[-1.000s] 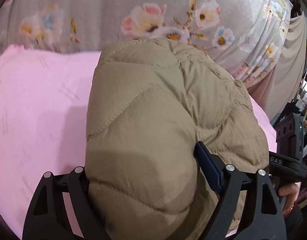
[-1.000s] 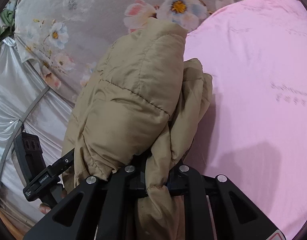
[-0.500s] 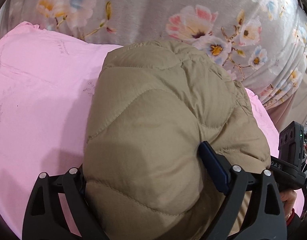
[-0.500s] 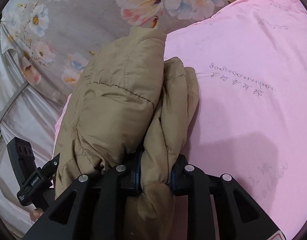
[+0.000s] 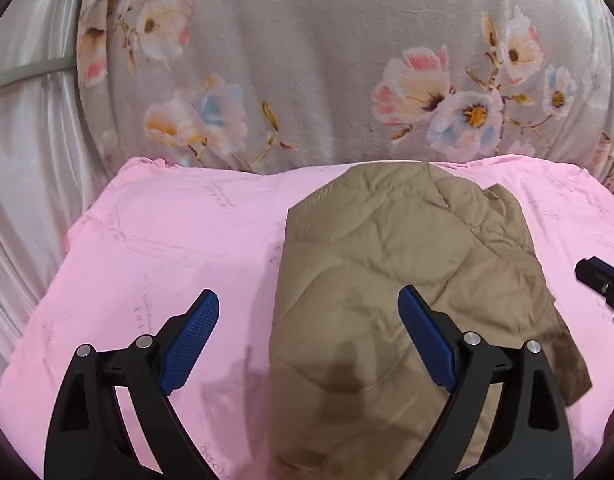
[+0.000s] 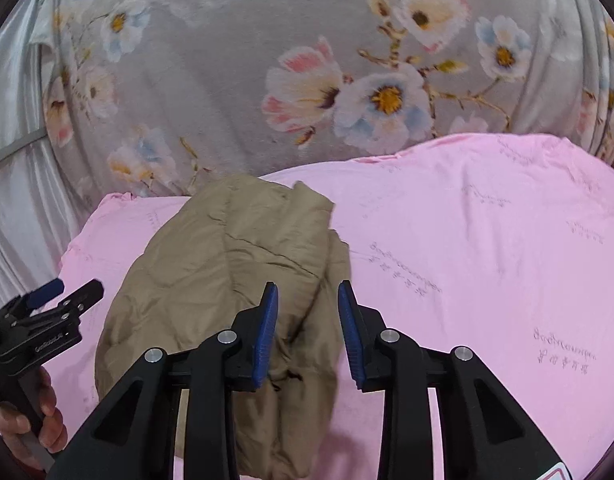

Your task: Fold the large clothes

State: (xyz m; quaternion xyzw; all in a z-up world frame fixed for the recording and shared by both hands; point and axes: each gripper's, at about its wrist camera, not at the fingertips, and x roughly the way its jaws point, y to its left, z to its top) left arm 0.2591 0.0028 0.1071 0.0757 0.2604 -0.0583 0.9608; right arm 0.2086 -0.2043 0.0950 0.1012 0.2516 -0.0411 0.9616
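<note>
Both grippers have let go: the left gripper (image 5: 309,300) gapes wide, the right gripper (image 6: 307,294) is opening off the folded jacket (image 5: 391,280).

jacket (image 5: 407,264): plain tan, quilted stitch lines
sheet (image 5: 167,240): pink, small faint grey script marks
blanket (image 5: 307,60): grey, with pink, white and pale blue flowers, yellow centres
left gripper (image 5: 307,336): black, blue textured pads
right gripper (image 6: 307,320): black, blue pads
</note>
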